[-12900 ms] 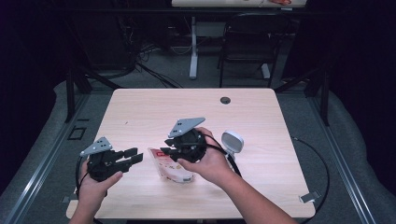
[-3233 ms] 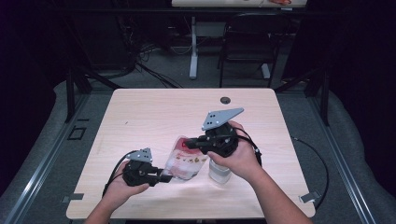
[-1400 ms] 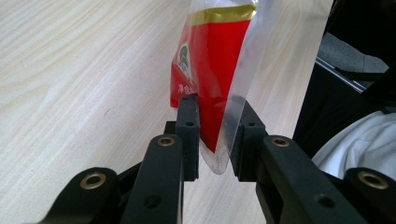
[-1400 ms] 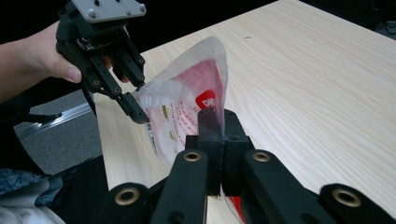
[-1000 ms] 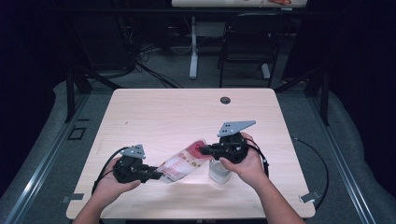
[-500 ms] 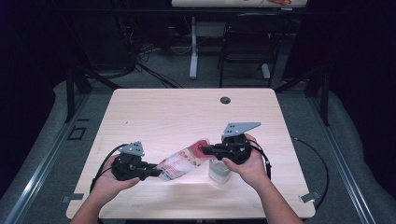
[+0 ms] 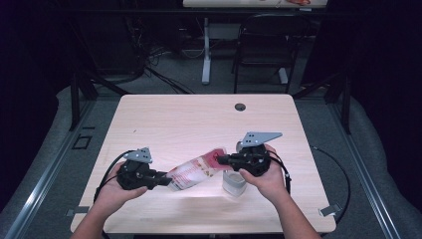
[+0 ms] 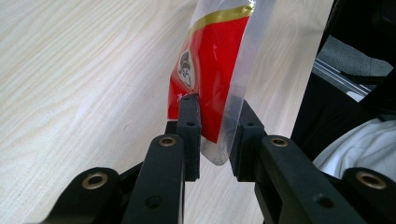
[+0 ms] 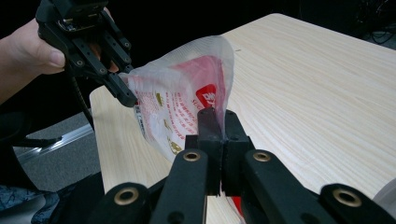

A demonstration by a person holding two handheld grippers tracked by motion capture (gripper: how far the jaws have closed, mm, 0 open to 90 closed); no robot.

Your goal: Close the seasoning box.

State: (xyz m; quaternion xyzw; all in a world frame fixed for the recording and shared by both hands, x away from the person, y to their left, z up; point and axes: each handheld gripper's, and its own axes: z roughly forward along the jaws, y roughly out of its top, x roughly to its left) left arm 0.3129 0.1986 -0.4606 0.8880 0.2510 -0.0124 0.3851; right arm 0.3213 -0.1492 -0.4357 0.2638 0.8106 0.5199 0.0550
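Red-and-clear pouch (image 7: 196, 170) held up off the surface (image 7: 199, 119), stretched between both tools near the front edge. Left tool (image 7: 161, 181) nipping its near-left end, jaws narrowly parted. Right tool (image 7: 222, 160) clamped tight on its right end, above a white cup (image 7: 234, 183).

1. A packet (image 7: 195, 171) hangs above the table (image 7: 199, 119), near its front edge, about midway between the left and right edges.
2. The left tongs (image 7: 161, 180) sit at the packet's left end, the right tongs (image 7: 221, 160) at its right end.
3. A cup (image 7: 234, 182) stands on the table just right of the packet, below the right tongs.
4. A round hole (image 7: 240, 107) lies near the back edge, right of the middle.
5. A chair (image 7: 261, 55) stands behind the table.
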